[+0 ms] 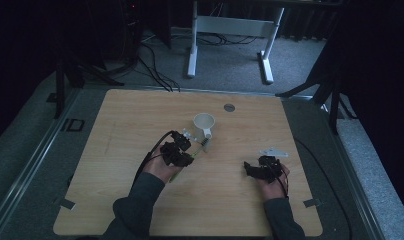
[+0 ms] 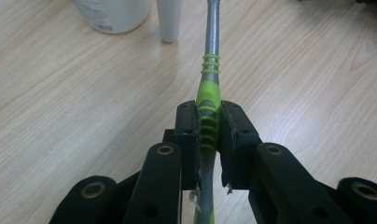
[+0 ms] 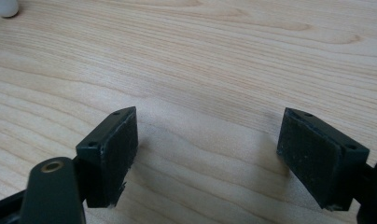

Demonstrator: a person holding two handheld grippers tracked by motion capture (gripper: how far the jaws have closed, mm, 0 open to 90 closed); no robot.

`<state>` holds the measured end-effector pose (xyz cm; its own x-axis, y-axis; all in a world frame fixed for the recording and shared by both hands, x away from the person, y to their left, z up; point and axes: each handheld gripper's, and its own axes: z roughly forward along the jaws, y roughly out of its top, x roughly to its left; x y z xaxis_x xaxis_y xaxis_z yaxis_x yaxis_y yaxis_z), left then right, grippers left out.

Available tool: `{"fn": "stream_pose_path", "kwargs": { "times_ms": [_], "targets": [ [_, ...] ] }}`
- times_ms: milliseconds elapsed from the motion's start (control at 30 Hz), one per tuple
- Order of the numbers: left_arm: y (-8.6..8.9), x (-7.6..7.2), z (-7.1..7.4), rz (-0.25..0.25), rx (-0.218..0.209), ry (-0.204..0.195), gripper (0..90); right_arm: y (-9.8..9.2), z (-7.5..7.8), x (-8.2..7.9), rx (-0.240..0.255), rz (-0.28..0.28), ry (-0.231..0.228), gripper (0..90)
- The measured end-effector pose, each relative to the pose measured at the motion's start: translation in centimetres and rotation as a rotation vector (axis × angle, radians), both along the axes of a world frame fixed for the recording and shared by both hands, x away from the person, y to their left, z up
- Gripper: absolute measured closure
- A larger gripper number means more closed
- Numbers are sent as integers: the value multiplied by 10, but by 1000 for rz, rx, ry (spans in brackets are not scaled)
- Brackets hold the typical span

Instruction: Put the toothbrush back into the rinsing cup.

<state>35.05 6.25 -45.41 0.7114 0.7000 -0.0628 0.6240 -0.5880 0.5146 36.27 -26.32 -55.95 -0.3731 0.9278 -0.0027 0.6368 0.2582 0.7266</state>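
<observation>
A green and grey toothbrush (image 2: 209, 93) lies along the table, its handle clamped between the black jaws of my left gripper (image 2: 208, 122). In the high view the left gripper (image 1: 182, 150) sits just below and left of a white cup (image 1: 204, 124), and the toothbrush (image 1: 182, 169) runs under it toward the cup. The cup's base (image 2: 113, 15) and its white handle (image 2: 169, 19) stand at the top of the left gripper view. My right gripper (image 3: 207, 149) rests low over bare wood with its jaws wide apart and nothing between them; in the high view the right gripper (image 1: 255, 167) is at the table's right.
The wooden table (image 1: 140, 115) has a small round grey insert (image 1: 229, 107) near its far edge. Beyond the table stand a white desk frame (image 1: 230, 35) and cables on grey carpet. Bare wood stretches between the two hands.
</observation>
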Motion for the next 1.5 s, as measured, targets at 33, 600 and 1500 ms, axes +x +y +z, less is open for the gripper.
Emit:
{"fn": "stream_pose_path", "kwargs": {
  "times_ms": [33, 600, 1500],
  "targets": [
    [0, 0, 0, 0, 0, 0, 788, 0, 0, 0, 0, 0, 0, 200],
    [7, 0, 5, 20, -35, -41, 788, 0, 0, 0, 1, 0, -1, 200],
    [12, -3, 10, 66, -101, -120, 787, 0, 0, 0, 0, 1, -1, 200]
  ]
}}
